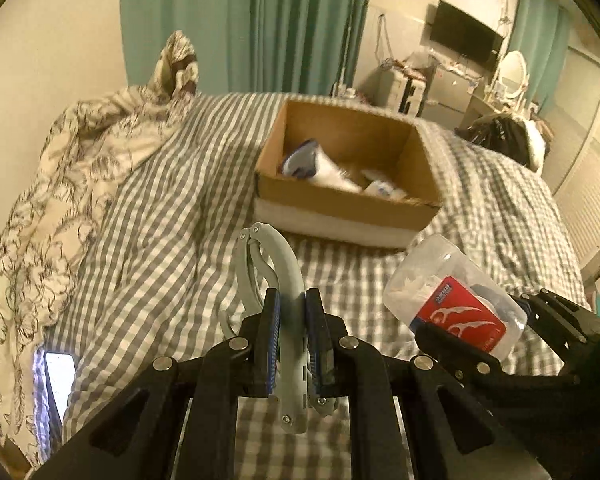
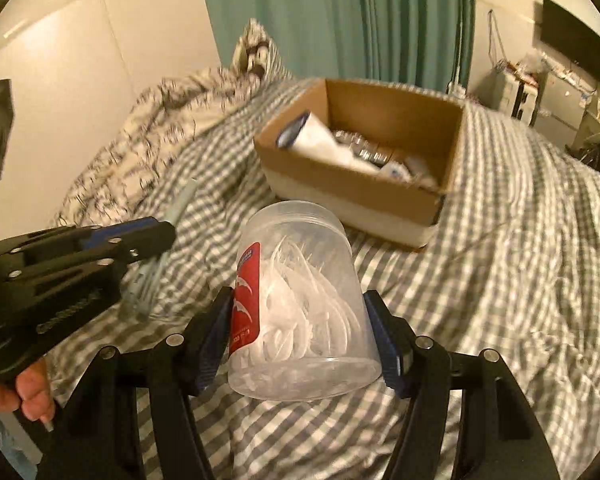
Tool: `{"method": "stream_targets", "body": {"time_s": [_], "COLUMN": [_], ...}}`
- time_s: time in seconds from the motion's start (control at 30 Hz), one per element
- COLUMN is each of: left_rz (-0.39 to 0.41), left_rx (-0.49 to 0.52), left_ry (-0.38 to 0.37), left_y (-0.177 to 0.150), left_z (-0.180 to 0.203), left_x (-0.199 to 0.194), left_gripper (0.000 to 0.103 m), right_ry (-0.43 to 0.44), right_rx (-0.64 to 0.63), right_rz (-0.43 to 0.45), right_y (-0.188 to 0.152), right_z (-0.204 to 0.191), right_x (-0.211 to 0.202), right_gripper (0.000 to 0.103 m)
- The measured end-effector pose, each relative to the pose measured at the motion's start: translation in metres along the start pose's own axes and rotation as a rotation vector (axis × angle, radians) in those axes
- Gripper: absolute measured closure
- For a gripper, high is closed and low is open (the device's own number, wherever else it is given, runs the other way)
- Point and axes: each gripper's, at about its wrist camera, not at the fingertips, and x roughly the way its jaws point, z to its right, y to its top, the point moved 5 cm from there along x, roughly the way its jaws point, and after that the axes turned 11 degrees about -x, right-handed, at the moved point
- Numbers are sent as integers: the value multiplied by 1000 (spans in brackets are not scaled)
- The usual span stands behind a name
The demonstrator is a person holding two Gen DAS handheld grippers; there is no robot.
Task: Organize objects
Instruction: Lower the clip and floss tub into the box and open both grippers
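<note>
My left gripper (image 1: 292, 336) is shut on a grey folding hand tool (image 1: 278, 280) and holds it above the checked bed cover; it also shows in the right wrist view (image 2: 140, 240). My right gripper (image 2: 300, 332) is shut on a clear plastic jar (image 2: 300, 308) with a red label, full of white floss picks; the jar also shows in the left wrist view (image 1: 456, 304). An open cardboard box (image 1: 340, 196) sits on the bed ahead of both grippers and holds a white pouch (image 1: 320, 164) and small packets. The box shows in the right wrist view too (image 2: 340, 176).
A crumpled floral duvet (image 1: 60, 184) lies on the left of the bed. A lit phone (image 1: 58, 376) lies at the bed's left edge. A dark bag (image 1: 504, 140) sits at the far right corner. Teal curtains (image 1: 244, 20) hang behind.
</note>
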Motion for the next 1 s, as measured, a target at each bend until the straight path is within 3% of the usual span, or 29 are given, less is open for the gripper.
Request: {"method": "stream_targets", "body": {"time_s": [0.3,0.57,0.77,1.0], "left_rz": [69,112,128,107], "left_rx": [63,101,143,169], "left_ry": [-44,-60,-54,-39], "left_y": [37,93,132,174], "left_z": [37,63,79,89], "left_x": [-26,-16,11,63], "left_gripper": [91,91,91,91], "right_ry": [-70,-110,-122,-129], "right_rx": [-16,-18,-5,37], "right_rz": [62,135,170,160], "right_y": [25,80,120,151], "right_z": [19,48,74,112], "right_x": [-47,-62,-51,-9], "right_gripper": [40,40,40,40]}}
